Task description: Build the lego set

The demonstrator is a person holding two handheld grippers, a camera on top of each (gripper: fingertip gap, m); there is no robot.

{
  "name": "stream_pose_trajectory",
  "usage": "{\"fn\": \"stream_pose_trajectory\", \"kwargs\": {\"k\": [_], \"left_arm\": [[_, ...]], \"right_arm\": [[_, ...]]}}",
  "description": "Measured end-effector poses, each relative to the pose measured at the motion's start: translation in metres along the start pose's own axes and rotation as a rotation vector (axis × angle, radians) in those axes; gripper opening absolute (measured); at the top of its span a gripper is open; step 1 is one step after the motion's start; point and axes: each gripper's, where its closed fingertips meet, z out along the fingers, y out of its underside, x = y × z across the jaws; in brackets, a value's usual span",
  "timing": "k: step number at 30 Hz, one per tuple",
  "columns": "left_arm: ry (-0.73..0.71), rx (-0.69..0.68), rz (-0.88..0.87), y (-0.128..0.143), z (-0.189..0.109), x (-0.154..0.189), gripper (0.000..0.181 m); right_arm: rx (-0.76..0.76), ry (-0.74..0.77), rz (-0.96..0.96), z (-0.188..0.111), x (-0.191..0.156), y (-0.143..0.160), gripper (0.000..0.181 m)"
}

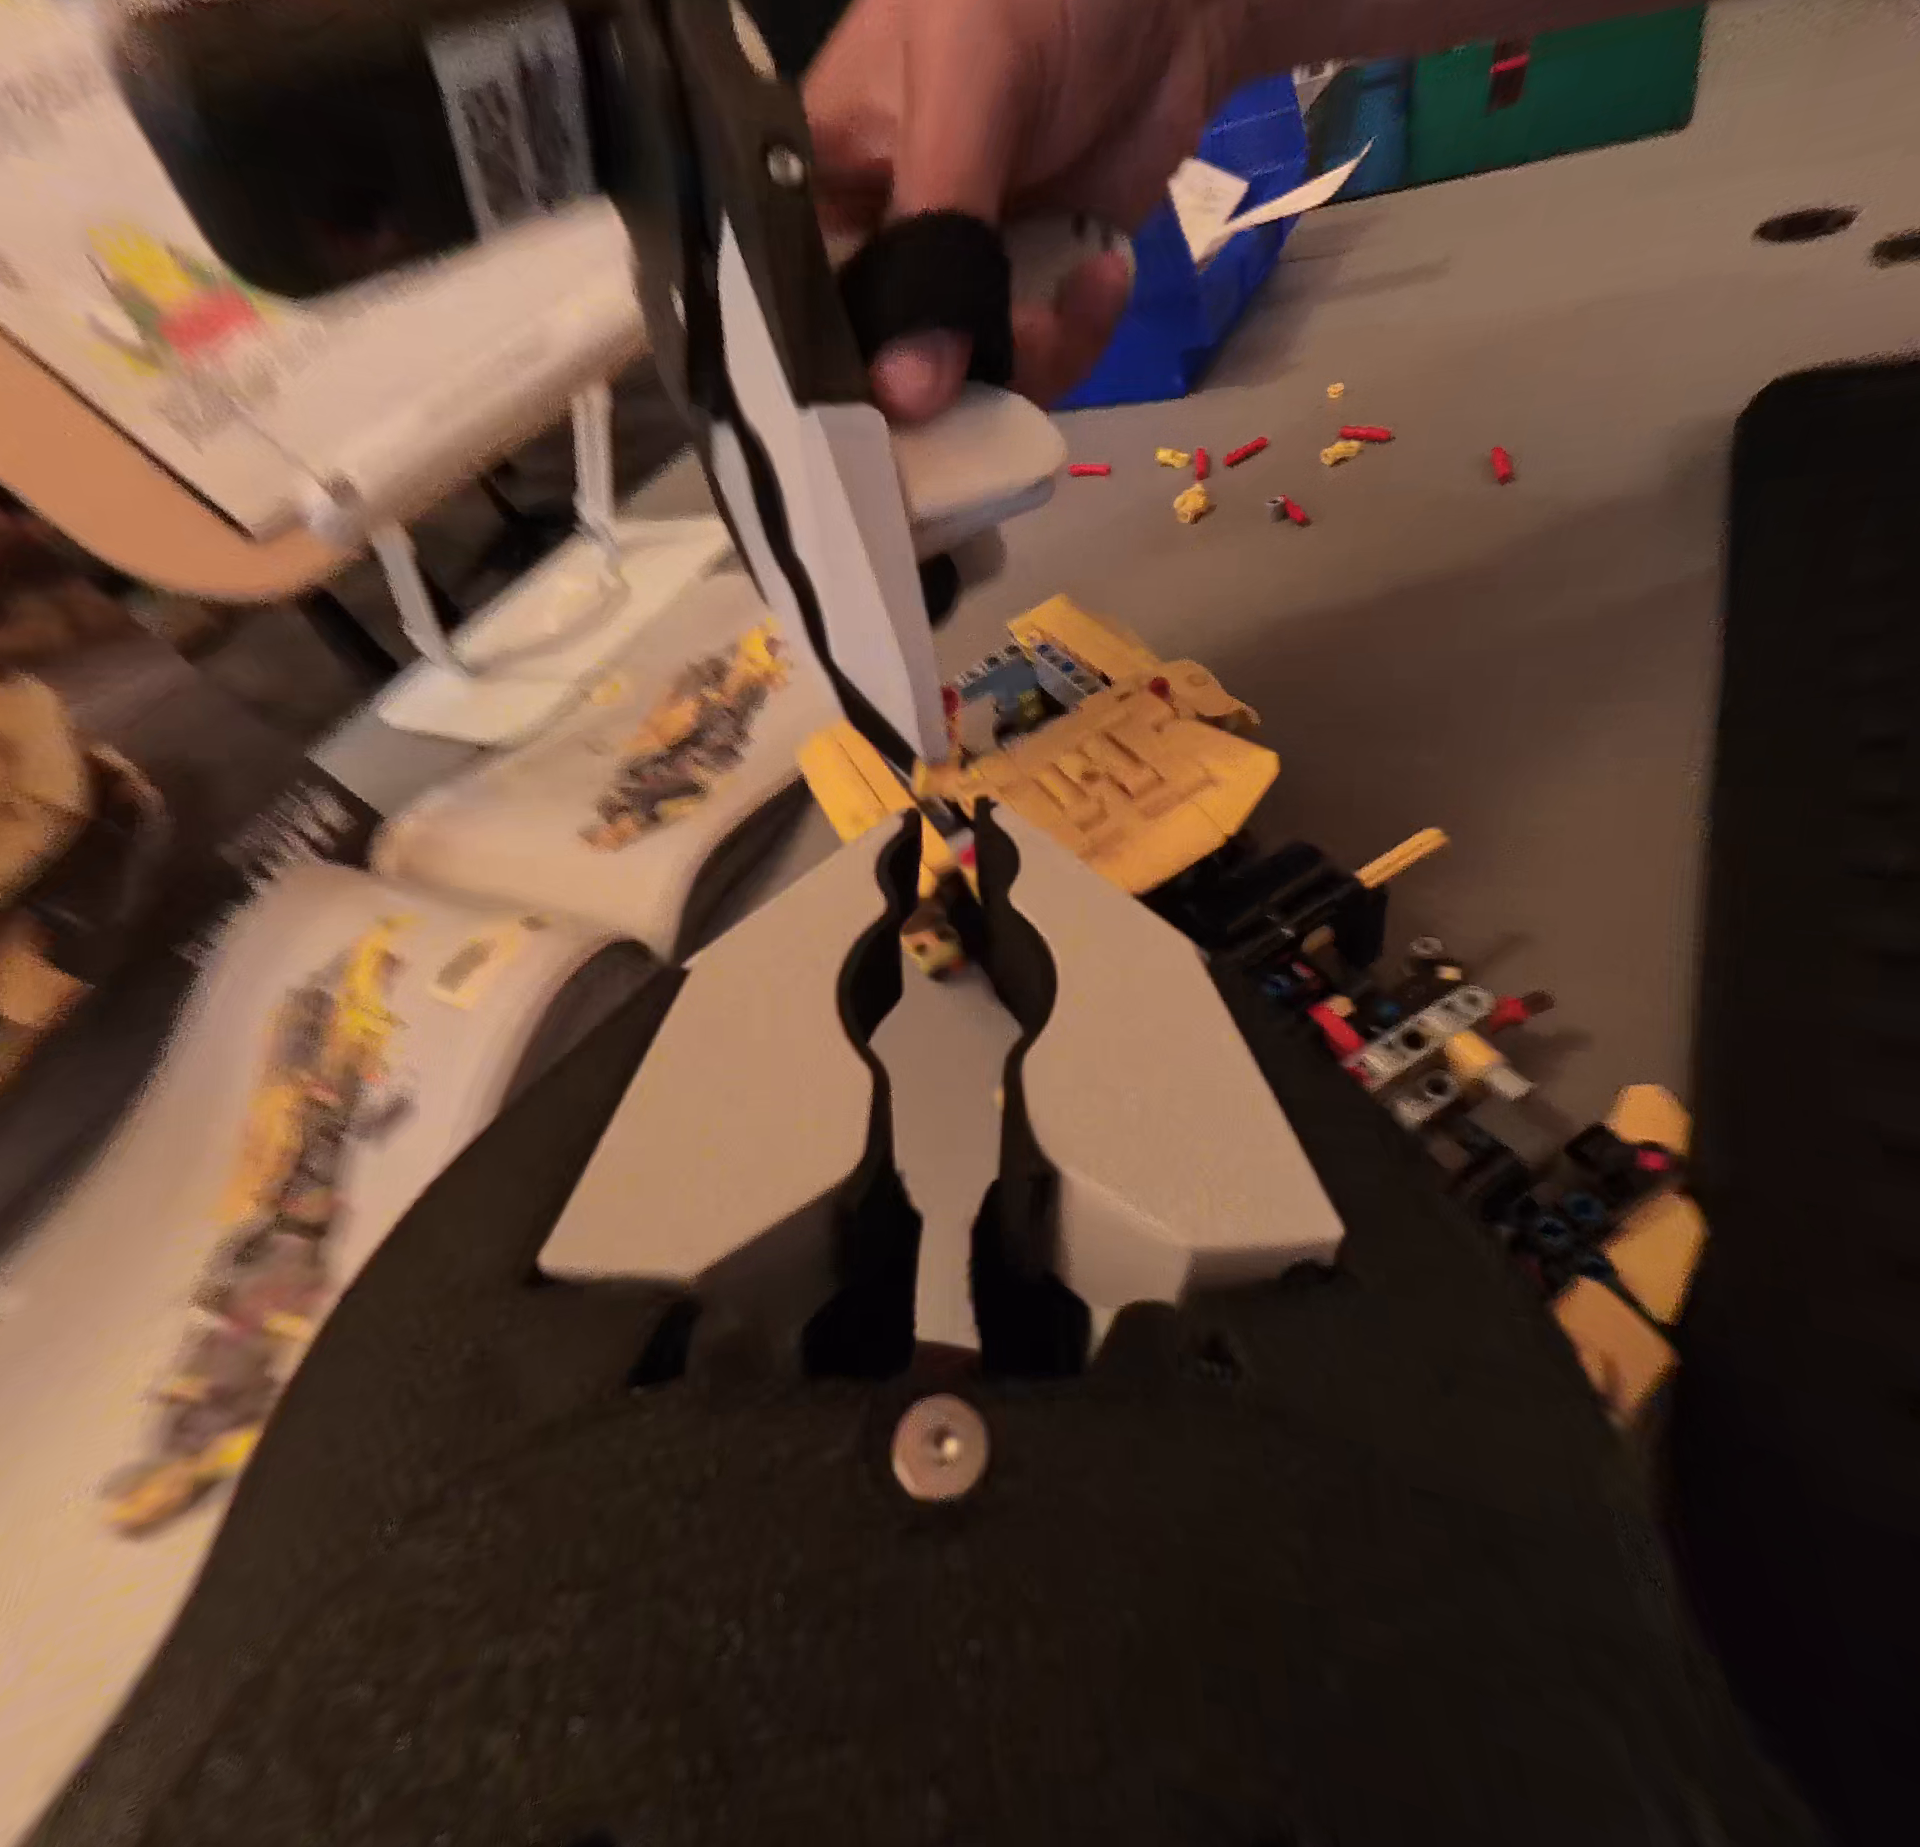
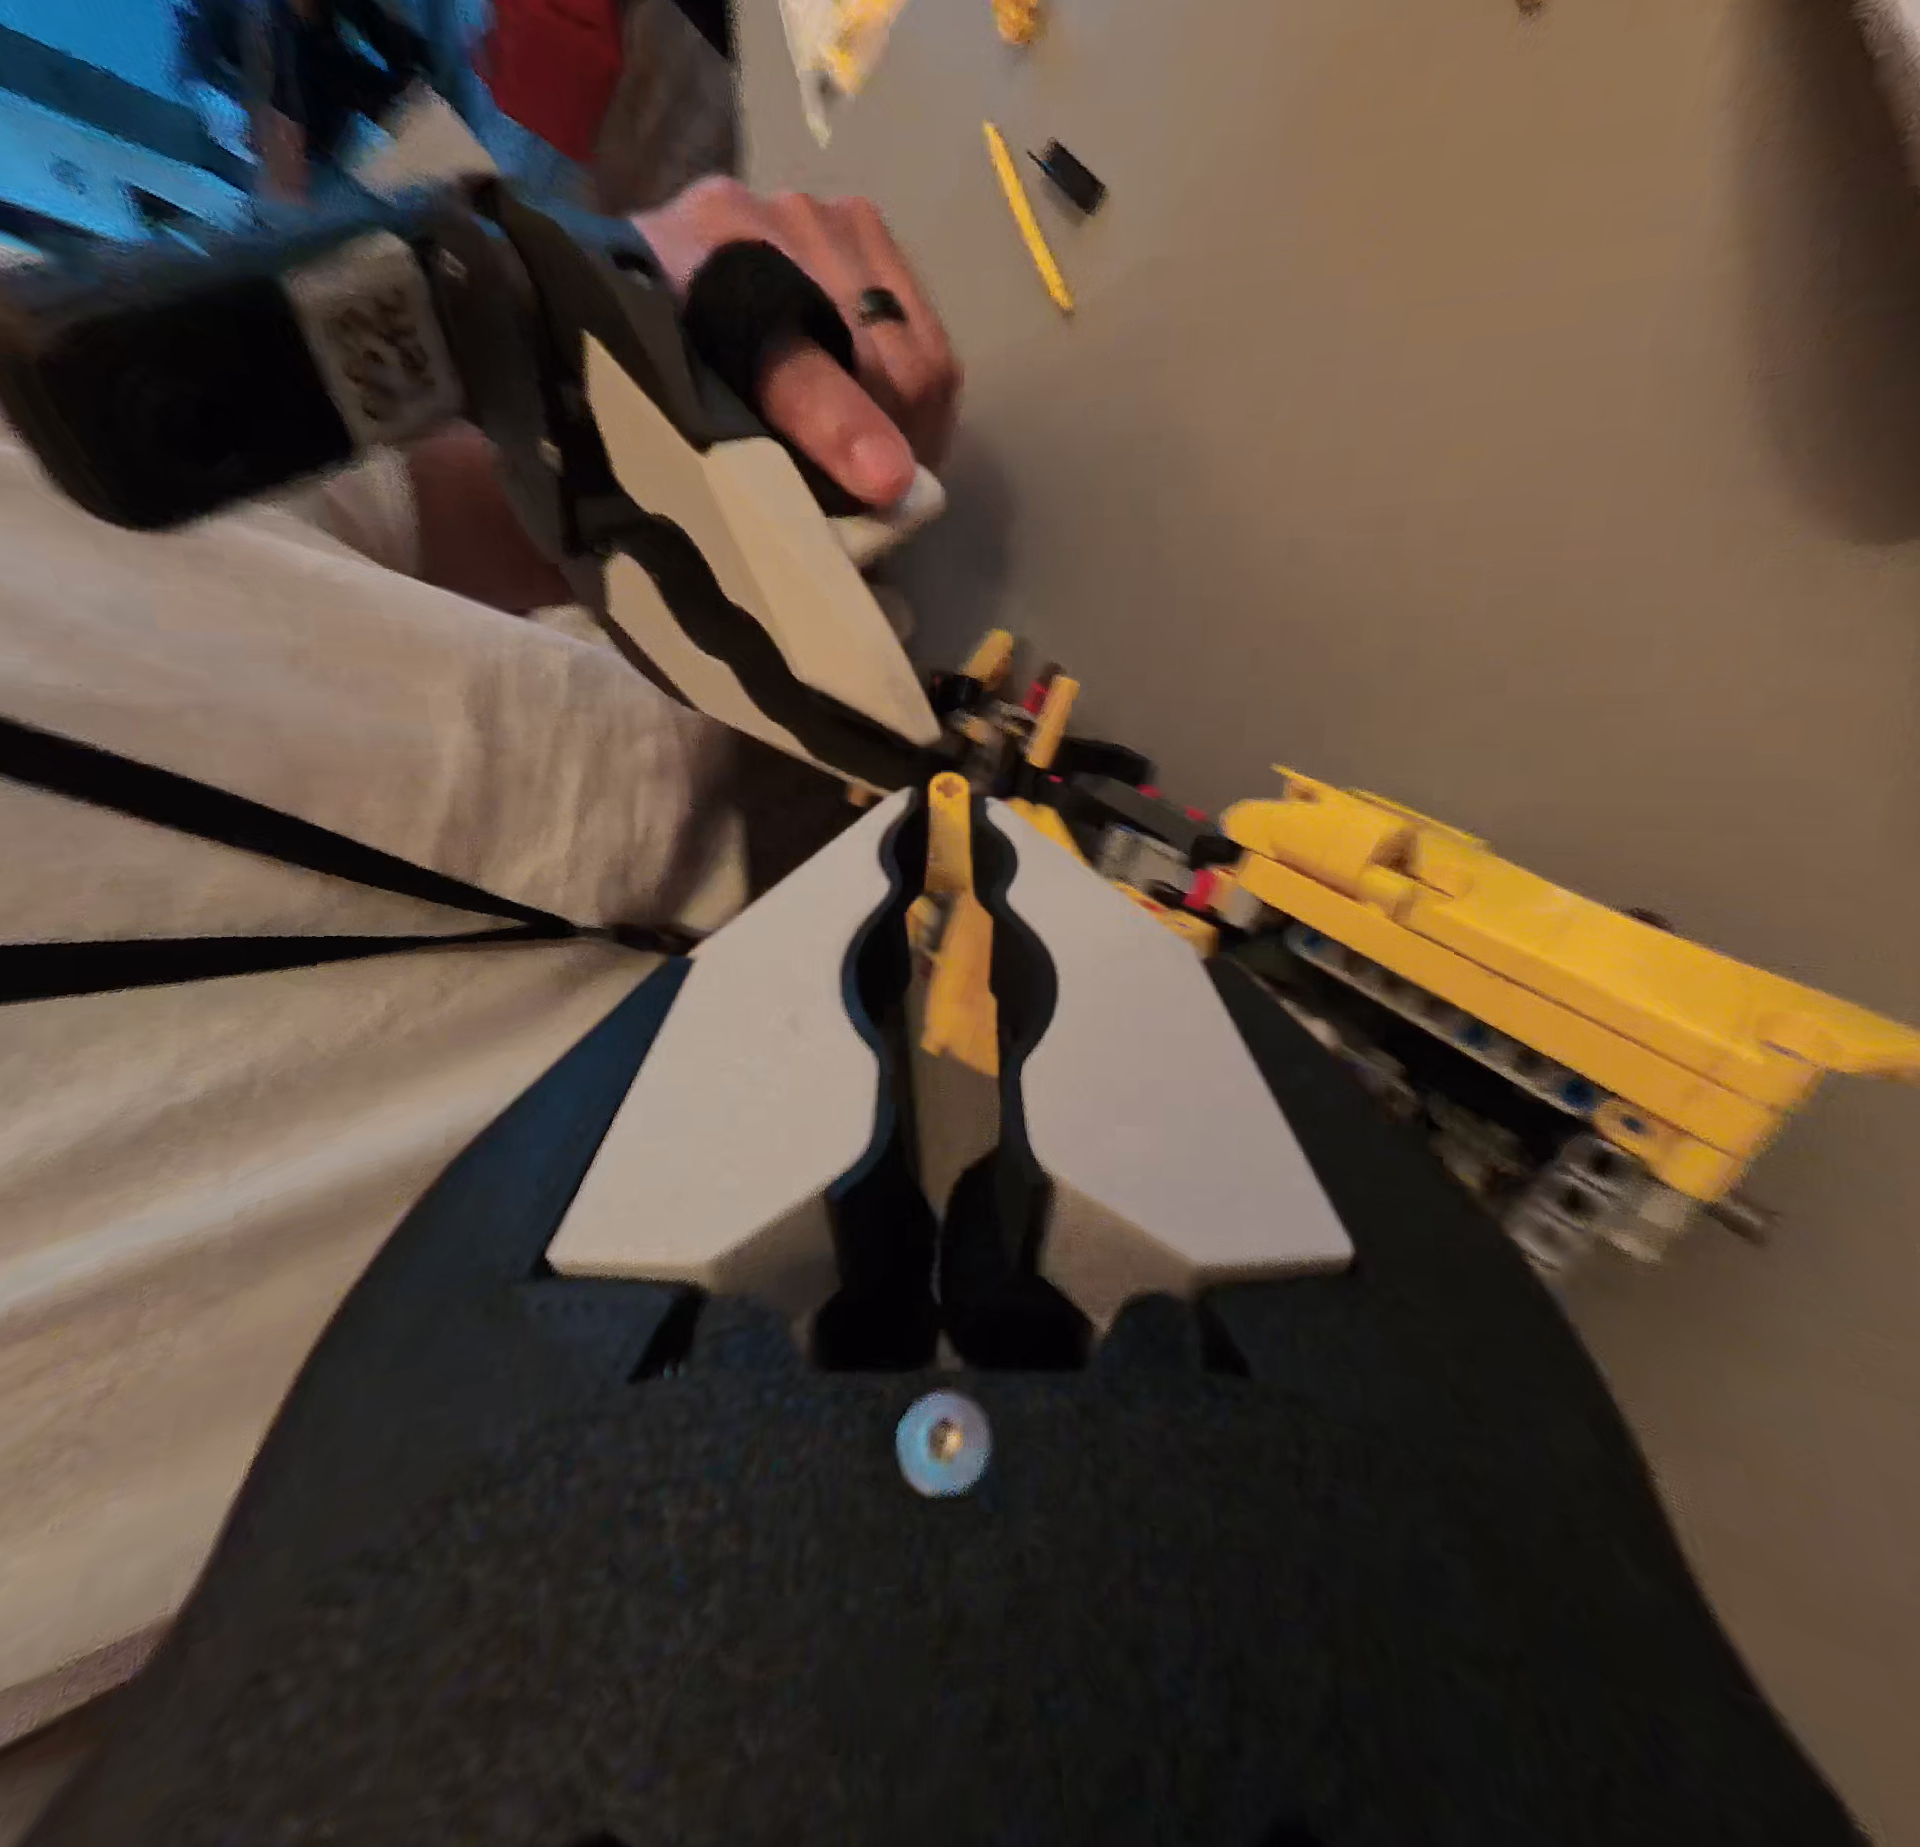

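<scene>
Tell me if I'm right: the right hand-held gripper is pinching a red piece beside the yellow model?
Not quite. In the right wrist view, the right hand-held gripper pinches a yellow piece, not red, beside the yellow model.

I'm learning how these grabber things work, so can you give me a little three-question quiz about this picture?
1. True or false: the right hand-held gripper pinches a yellow piece.
2. What colour are most of the small pins scattered on the grey table? A red, B green, C white.
3. Fill in: the left hand-held gripper has its tips at the edge of the ___ lego model.

Key: 1 true; 2 A; 3 yellow.
</scene>
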Motion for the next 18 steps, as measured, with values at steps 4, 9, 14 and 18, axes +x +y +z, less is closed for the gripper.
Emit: {"fn": "stream_pose_trajectory", "kwargs": {"k": [4, 9, 14, 18], "left_arm": [[0.145, -0.036, -0.365, 0.021, 0.006, 0.017, 0.023], [0.228, -0.052, -0.568, 0.022, 0.017, 0.015, 0.022], [0.321, -0.119, -0.688, 0.026, 0.025, 0.023, 0.023], [0.368, -0.098, -0.755, 0.024, 0.028, 0.029, 0.018]], "right_arm": [[-0.264, 0.151, -0.004, -0.005, 0.035, 0.006, 0.006], [-0.615, 0.228, 0.012, 0.003, 0.053, 0.018, 0.007], [-0.74, 0.298, 0.032, 0.005, 0.055, 0.023, 0.007], [-0.807, 0.344, 0.069, 0.001, 0.056, 0.028, 0.007]]}}
